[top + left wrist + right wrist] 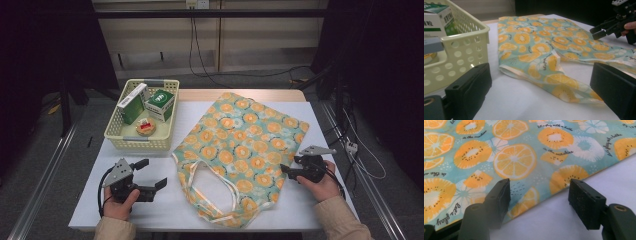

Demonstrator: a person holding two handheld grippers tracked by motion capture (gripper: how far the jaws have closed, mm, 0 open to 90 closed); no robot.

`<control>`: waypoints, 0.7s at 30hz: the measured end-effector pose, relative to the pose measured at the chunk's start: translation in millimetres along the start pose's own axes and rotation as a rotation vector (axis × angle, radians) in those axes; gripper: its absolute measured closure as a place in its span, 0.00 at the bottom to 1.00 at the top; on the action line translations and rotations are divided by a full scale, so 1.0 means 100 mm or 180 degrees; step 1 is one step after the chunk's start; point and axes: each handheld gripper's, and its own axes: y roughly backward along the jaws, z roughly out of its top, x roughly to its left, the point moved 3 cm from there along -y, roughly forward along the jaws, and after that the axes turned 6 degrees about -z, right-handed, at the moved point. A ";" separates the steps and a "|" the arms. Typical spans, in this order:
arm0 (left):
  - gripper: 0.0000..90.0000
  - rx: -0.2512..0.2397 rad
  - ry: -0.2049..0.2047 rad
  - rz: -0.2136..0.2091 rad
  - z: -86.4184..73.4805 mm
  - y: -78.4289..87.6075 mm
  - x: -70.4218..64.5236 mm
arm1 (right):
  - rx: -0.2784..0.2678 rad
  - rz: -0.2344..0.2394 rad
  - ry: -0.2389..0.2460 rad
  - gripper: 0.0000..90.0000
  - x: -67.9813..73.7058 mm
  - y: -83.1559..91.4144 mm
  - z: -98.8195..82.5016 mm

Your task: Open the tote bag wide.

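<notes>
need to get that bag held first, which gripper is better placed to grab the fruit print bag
Right. The right gripper stands open straddling the edge of the fruit print bag. The left gripper is open too, but sits off the bag beside the handles.

Fruit-print tote bag [245,145] flat on table [325,210]; right gripper [286,170] at bag's edge, left gripper [152,174] apart, jaws spread; basket [140,143] behind.

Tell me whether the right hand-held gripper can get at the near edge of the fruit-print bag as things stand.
Probably yes. The right hand-held gripper has its jaws open and apart, right at the edge of the fruit-print bag, with bare white tabletop beneath and nothing between them.
</notes>
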 end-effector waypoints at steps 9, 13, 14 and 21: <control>0.04 0.0009 -0.0033 0.0021 0.03 0.01 0.01 | -0.0059 0.0071 0.0085 0.88 0.05 -0.05 0.06; 0.04 0.0041 -0.0052 0.0001 0.03 -0.01 0.00 | -0.0049 0.0099 0.0030 1.00 0.01 -0.07 0.08; 0.04 0.0046 -0.0058 -0.0002 0.03 -0.02 -0.01 | -0.0065 0.0089 0.0026 1.00 0.01 -0.07 0.08; 0.04 0.0045 -0.0059 -0.0017 0.03 -0.04 -0.01 | -0.0122 0.0095 -0.0044 1.00 -0.04 -0.09 0.11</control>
